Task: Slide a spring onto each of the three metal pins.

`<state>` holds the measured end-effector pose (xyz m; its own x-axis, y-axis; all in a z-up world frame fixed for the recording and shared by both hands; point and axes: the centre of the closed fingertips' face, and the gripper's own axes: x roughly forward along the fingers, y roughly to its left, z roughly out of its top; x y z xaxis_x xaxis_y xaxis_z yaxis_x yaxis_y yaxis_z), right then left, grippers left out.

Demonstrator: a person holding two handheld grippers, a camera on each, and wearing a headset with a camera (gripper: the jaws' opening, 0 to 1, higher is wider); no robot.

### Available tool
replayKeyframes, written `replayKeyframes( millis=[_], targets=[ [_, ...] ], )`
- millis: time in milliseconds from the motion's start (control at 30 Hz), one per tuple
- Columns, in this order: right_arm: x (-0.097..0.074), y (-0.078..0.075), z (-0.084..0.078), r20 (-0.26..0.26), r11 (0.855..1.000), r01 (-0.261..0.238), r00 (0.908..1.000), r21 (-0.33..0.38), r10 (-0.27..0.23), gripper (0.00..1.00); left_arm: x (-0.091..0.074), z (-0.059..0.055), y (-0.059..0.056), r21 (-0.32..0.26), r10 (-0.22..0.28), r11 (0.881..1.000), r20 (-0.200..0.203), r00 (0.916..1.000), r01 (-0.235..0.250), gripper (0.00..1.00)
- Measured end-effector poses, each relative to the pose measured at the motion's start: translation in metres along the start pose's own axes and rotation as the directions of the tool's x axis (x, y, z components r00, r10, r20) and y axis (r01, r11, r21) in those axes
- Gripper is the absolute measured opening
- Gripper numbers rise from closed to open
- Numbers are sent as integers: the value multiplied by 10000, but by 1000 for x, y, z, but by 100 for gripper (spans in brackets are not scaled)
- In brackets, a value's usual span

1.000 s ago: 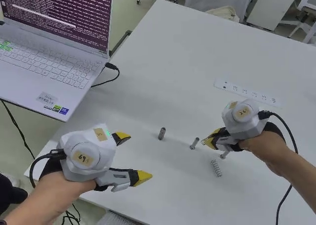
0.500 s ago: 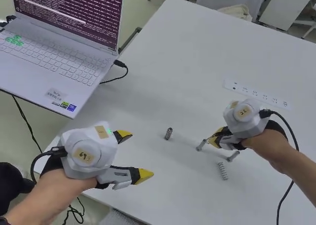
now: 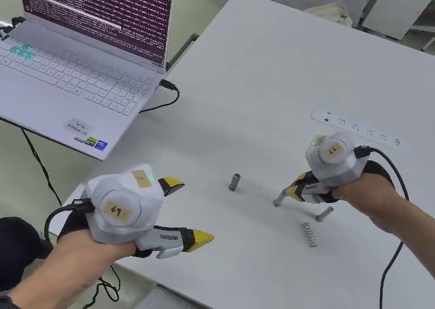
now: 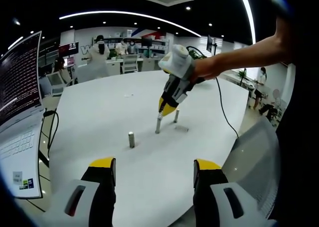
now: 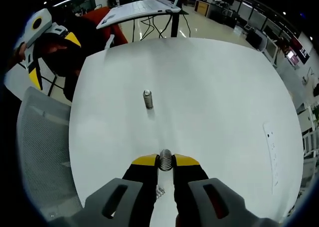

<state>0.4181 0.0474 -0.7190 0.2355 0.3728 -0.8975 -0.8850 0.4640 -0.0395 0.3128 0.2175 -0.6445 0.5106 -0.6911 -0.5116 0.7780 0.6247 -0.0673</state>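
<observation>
Grips light, squashy spring (image 5: 165, 157) in right gripper (image 5: 165, 161); likely best pinched mid-coil, gently; holds left gripper (image 4: 155, 164) wide apart, empty

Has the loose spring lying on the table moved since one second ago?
No. The loose spring lies as before, just below the nearest pin in the head view.

Seeing broad bare table (image 3: 272, 71) across the far side. Noting laptop (image 3: 81, 71) and its cable (image 3: 168, 85) hemming the left edge, power strip (image 3: 357, 127) lying flat far right. Marking sprung pin (image 3: 234, 182) standing upright mid-table; loose spring (image 3: 310, 233) and bare pin (image 3: 324, 214) cluttering the near right, just beside each other.
</observation>
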Motion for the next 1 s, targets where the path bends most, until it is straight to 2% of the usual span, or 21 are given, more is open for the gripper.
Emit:
replayKeyframes(
  millis=[533, 1000],
  targets=[
    [15, 1, 0, -272, 9996, -279, 9992, -41, 278, 9, -3, -4, 5, -158, 106, 9998, -34, 9999, -106, 58],
    [36, 2, -3, -430, 9987, -507, 9978, 93, 511, 9, -4, -3, 11, -207, 191, 9996, -66, 9998, -193, 57]
  ],
)
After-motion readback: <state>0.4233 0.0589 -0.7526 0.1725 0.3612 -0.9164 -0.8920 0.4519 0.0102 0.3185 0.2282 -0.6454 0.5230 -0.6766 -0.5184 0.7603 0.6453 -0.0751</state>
